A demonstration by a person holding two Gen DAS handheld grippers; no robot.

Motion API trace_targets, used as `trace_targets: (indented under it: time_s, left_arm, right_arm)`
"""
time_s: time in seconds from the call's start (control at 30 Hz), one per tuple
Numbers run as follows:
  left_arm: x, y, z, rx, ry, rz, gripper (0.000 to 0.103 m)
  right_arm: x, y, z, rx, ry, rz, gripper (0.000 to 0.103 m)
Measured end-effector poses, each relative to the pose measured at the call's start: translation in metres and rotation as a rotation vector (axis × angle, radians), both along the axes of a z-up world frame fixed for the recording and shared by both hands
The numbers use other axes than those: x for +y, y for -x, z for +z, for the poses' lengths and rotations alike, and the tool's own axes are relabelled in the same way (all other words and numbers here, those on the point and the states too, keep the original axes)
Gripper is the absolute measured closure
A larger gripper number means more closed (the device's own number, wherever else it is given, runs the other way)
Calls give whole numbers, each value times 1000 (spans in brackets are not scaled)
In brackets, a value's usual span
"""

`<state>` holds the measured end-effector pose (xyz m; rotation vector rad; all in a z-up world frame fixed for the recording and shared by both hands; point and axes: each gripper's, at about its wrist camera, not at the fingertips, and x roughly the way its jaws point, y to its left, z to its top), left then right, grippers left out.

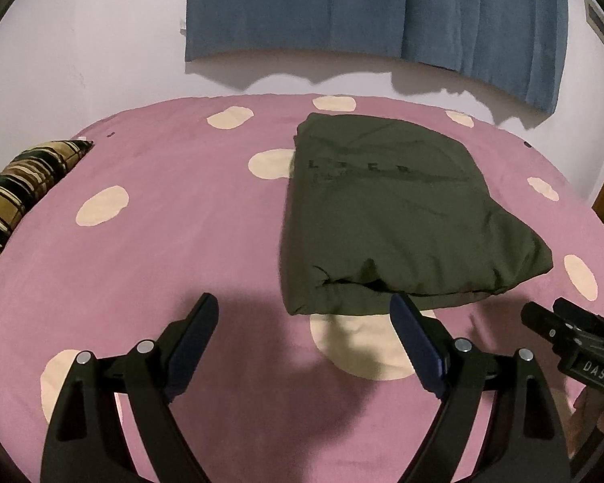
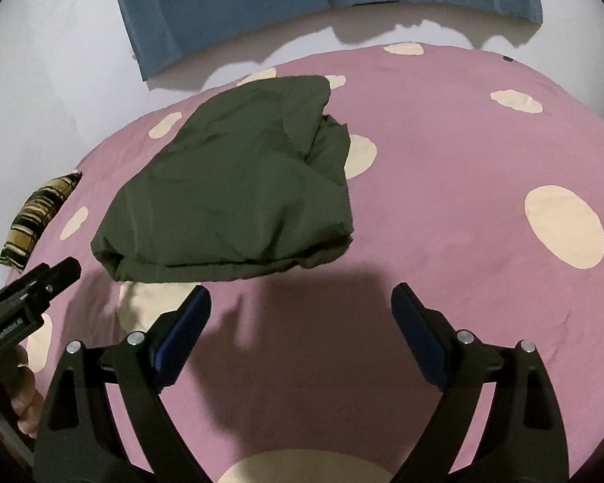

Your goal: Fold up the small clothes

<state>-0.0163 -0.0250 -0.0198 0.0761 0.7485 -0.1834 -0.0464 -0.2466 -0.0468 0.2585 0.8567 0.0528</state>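
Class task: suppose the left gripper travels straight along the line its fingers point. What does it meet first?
Probably the pink spotted bedsheet, just short of the folded olive garment; depth is unclear. The left gripper is open and empty.

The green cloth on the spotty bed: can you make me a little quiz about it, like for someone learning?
1. True or false: the green cloth is held by the left tongs.
2. What pattern has the pink bed cover?
3. Are the right tongs A) open or B) shut?

Key:
1. False; it lies folded, apart from both.
2. Cream spots.
3. A.
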Motion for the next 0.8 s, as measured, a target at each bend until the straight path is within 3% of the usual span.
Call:
trace_targets:
  time_s: [0.8]
  left_arm:
    - [-4, 4, -3, 28, 1, 12, 17]
  right_arm:
    - [12, 3, -6, 45, -4, 30, 12]
